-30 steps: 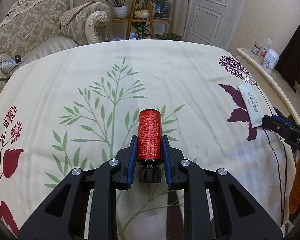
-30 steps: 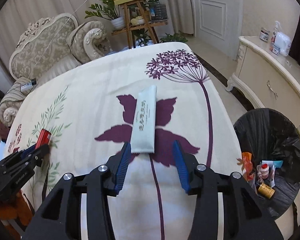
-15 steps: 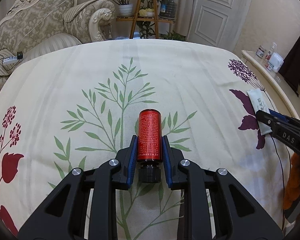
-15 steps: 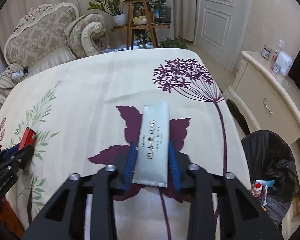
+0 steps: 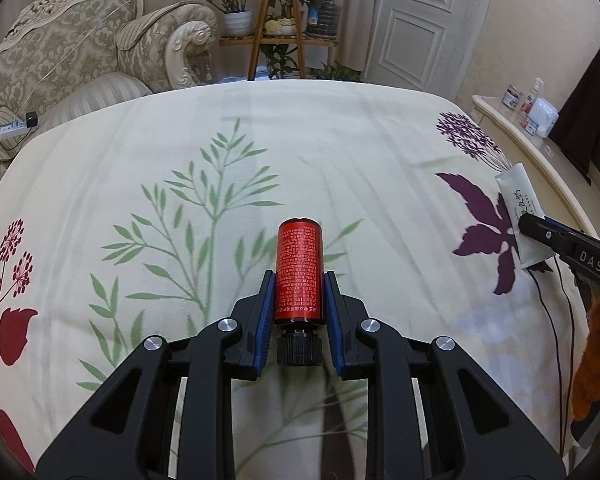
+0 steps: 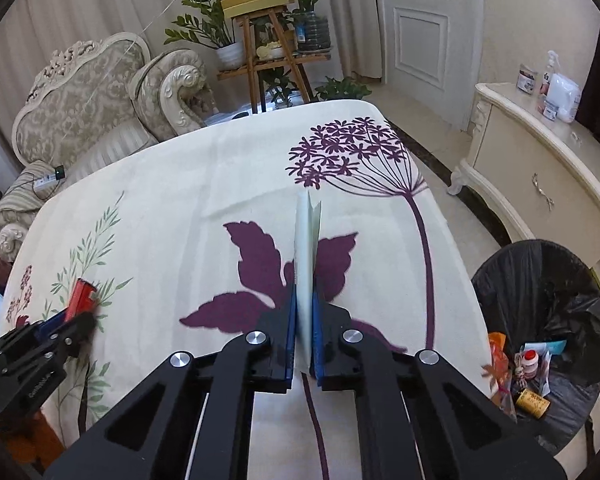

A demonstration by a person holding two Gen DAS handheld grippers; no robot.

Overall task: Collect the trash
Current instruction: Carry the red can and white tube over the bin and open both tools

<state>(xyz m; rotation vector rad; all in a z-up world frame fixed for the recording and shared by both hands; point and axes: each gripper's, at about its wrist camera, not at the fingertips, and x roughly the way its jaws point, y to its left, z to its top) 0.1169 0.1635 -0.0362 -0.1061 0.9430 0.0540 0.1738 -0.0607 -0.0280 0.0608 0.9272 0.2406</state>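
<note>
**Both grippers loaded over the floral cloth**

Your left gripper [image 5: 299, 300] is clenched on the red bottle [image 5: 300, 270]. Its blue pads press the bottle's lower sides, black cap toward the camera, body pointing out over the green leaf print of the tablecloth [image 5: 260, 140].

Your right gripper [image 6: 303, 320] is clamped tight on the pale sachet [image 6: 306, 248]. The sachet is pinched so it folds lengthwise and stands on edge between the pads, its far end over the purple leaf print.

From the right wrist view, the left gripper and red bottle sit at the far left. The black-lined trash bin [image 6: 548, 280] stands on the floor right of the table, below the cream cabinet [image 6: 540, 176], with assorted litter inside.
</note>
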